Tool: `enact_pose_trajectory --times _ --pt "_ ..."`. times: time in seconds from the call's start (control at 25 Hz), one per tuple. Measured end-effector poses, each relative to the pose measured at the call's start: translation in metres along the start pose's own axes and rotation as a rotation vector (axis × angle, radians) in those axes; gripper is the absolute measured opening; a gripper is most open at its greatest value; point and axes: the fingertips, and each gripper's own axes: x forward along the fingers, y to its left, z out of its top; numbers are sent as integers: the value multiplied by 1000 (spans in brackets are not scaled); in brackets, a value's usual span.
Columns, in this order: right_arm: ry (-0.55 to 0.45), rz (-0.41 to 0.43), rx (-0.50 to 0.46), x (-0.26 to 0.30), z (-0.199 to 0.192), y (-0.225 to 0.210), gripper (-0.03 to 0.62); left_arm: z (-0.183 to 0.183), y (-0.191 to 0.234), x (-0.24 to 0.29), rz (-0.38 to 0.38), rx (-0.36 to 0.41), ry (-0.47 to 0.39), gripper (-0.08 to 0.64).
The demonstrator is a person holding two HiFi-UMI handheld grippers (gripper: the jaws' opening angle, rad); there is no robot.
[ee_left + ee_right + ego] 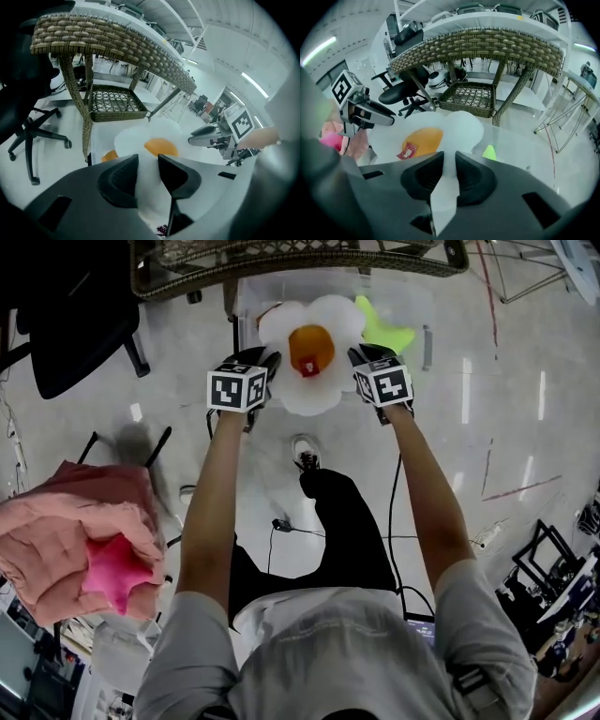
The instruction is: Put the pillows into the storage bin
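A white fried-egg pillow (pixel 309 352) with an orange yolk hangs over the clear storage bin (pixel 417 315). My left gripper (pixel 267 367) is shut on its left edge and my right gripper (pixel 361 357) is shut on its right edge. In the left gripper view the white fabric (pixel 159 145) is pinched between the black jaws (pixel 147 161). In the right gripper view the pillow (pixel 426 136) is likewise clamped in the jaws (pixel 449 159). A green star pillow (pixel 384 332) lies in the bin behind the egg pillow. A light pink pillow (pixel 66 540) and a magenta star pillow (pixel 112 573) rest at the left.
A wicker chair (pixel 281 259) stands just beyond the bin, its legs close to the bin's far wall. A black office chair (pixel 75 324) is at the far left. Cables run across the grey floor (pixel 525 409) near the person's feet.
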Motion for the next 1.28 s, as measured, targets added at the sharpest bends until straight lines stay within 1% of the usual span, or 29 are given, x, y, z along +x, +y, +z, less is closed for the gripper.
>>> enact_pose_trajectory --times 0.12,0.24,0.32,0.36,0.44,0.56,0.68,0.84,0.92,1.04,1.12,1.28 --pt "38 2 -8 24 -6 -7 105 0 20 19 33 -31 -4 166" --pt "90 11 -8 51 -11 -15 138 0 49 32 111 -83 6 181" --pt "102 7 -10 56 -11 -17 129 -2 61 31 143 -99 3 186" --pt "99 5 -11 55 -11 -16 135 -5 62 29 146 -96 2 206" --pt "94 3 -10 50 -14 -13 170 -12 61 23 146 -83 2 210" --pt "95 1 -11 45 -15 -12 169 -21 58 14 154 -94 8 210" --pt "86 7 -37 37 -1 -7 156 -20 55 -5 172 -119 -4 210" --pt "58 28 -78 12 31 19 156 -14 51 -59 211 -144 -51 210" --pt "33 63 -119 2 56 43 156 -10 56 -97 247 -172 -84 210" --pt "-18 137 -191 -16 104 93 156 -4 71 -168 313 -224 -152 210" --pt "-48 166 -250 -33 134 130 156 -5 81 -218 355 -266 -202 210" --pt "-99 243 -367 -68 173 219 156 -27 94 -322 446 -339 -299 210"
